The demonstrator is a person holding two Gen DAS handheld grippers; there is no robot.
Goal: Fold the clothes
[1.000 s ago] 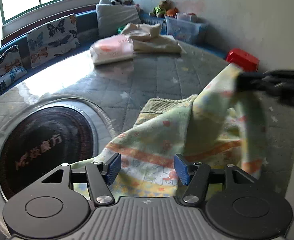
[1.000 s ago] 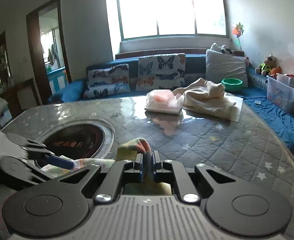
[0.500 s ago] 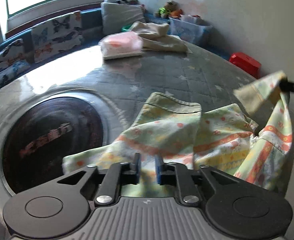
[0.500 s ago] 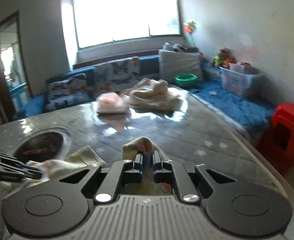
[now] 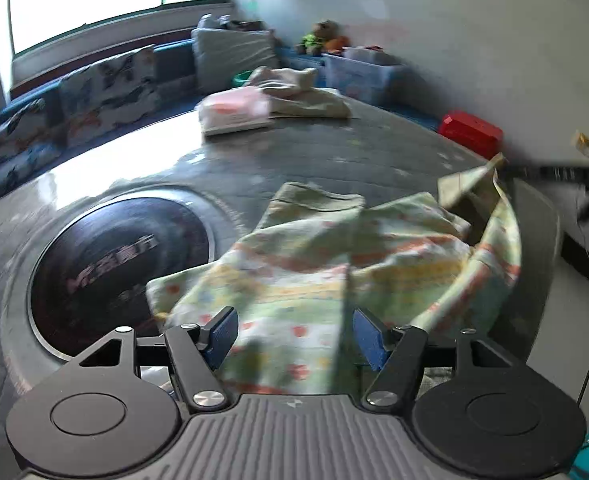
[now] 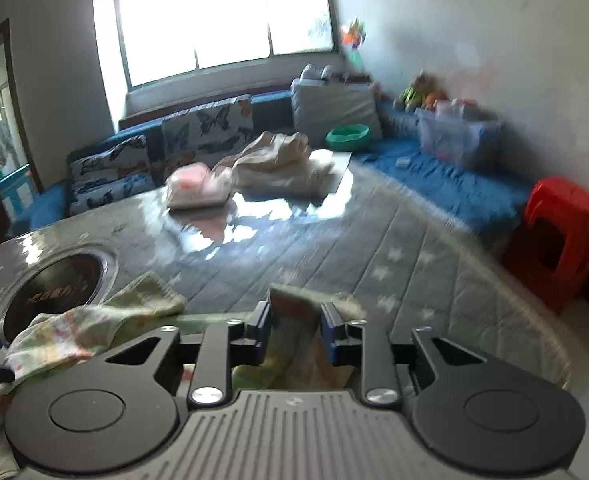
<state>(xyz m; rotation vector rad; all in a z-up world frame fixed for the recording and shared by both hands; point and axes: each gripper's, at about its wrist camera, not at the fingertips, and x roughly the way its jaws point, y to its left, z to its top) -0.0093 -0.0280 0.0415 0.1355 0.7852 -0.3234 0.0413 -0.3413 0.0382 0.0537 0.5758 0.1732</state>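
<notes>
Both claws are opening up over the flowery cloth [image 5: 334, 268] lying rumpled on the table [image 5: 334, 160]; left gripper [image 5: 294, 336] is gaping wide, gripping nothing; right gripper [image 6: 295, 334] is parting around a loose fold.

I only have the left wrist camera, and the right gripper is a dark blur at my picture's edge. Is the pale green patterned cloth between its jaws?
Observer: Yes. A corner of the pale green patterned cloth stands between the blue pads of the right gripper, whose jaws are opening.
Operator: And the red block past the table's edge?
Observer: It is a red plastic stool with an open side, standing on the floor beside the quilted grey table.
</notes>
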